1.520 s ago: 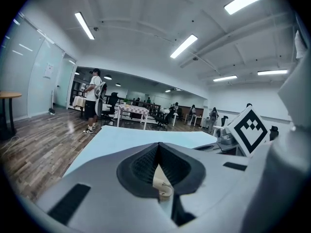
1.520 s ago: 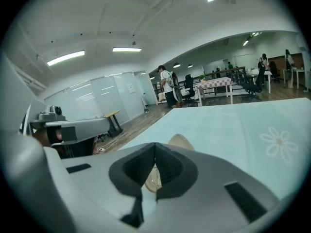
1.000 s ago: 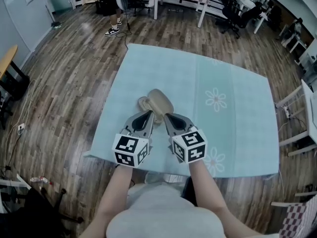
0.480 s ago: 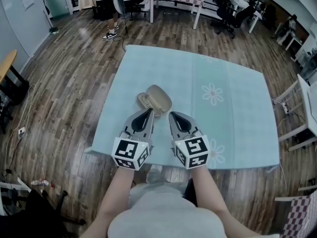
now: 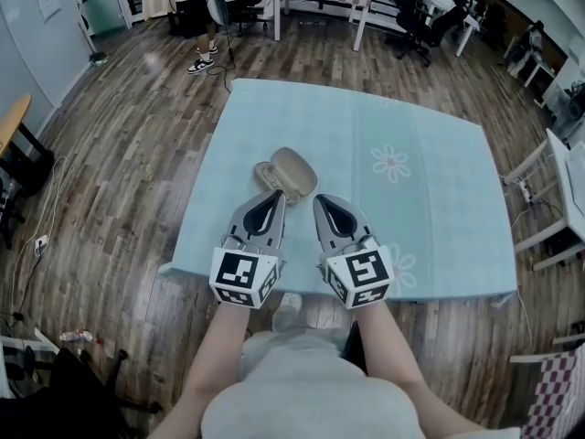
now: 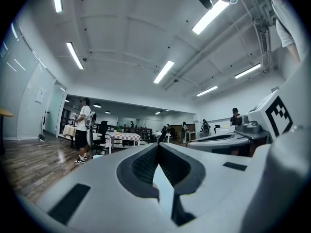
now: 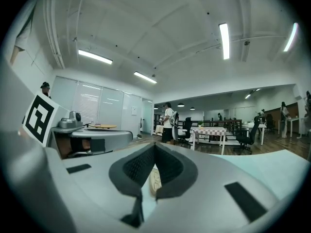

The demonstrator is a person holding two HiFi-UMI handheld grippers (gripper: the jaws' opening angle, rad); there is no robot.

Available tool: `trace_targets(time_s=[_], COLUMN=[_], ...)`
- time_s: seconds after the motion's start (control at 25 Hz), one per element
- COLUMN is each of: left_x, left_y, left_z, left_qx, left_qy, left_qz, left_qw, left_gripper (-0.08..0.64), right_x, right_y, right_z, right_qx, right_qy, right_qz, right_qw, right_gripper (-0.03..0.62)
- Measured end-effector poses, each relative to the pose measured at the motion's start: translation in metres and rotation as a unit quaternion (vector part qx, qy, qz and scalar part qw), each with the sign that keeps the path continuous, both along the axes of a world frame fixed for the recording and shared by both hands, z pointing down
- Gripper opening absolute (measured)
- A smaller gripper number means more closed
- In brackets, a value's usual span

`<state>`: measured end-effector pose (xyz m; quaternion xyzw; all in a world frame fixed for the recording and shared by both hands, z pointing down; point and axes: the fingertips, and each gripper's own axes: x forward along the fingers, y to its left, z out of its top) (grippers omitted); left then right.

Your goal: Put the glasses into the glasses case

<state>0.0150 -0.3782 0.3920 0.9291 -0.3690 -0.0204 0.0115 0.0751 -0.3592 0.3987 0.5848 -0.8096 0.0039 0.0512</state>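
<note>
1. The glasses case (image 5: 291,170) looks like a rigid clamshell, so it is probably light, stiff-shelled and a little slippery. A squeeze across its narrow sides near the middle should hold better than a pinch on a rounded end.
2. Glasses are fragile at the lenses and hinges, so they are best taken lightly by the bridge or a temple.
3. The case is beige and rounded, with a smaller lobe at its left. It is too small to tell whether it stands open, or whether the glasses lie inside.
4. It rests on the pale blue cloth of the tabletop (image 5: 430,181), just beyond both grippers' tips.
5. The left gripper (image 5: 274,199) and right gripper (image 5: 322,202) both have their jaws closed together on nothing.
</note>
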Motion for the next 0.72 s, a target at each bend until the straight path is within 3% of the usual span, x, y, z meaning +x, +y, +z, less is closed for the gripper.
trace_targets(time_s=[0.2, 0.72], left_x=[0.0039, 0.0052], left_y=[0.01, 0.0102], left_z=[-0.0049, -0.0086], left_qx=[0.023, 0.028], left_qy=[-0.014, -0.003], left_qz=[0.003, -0.017], left_qw=[0.9996, 0.9995], left_gripper=[0.008, 0.008], right_x=[-0.0065, 0.0002], right_y=[0.0061, 0.0102], right_z=[-0.0049, -0.0077], right_qx=[0.019, 0.029], right_qy=[0.027, 0.041], right_qz=[-0.009, -0.011], right_qw=[0.999, 0.999], right_gripper=[0.005, 0.005])
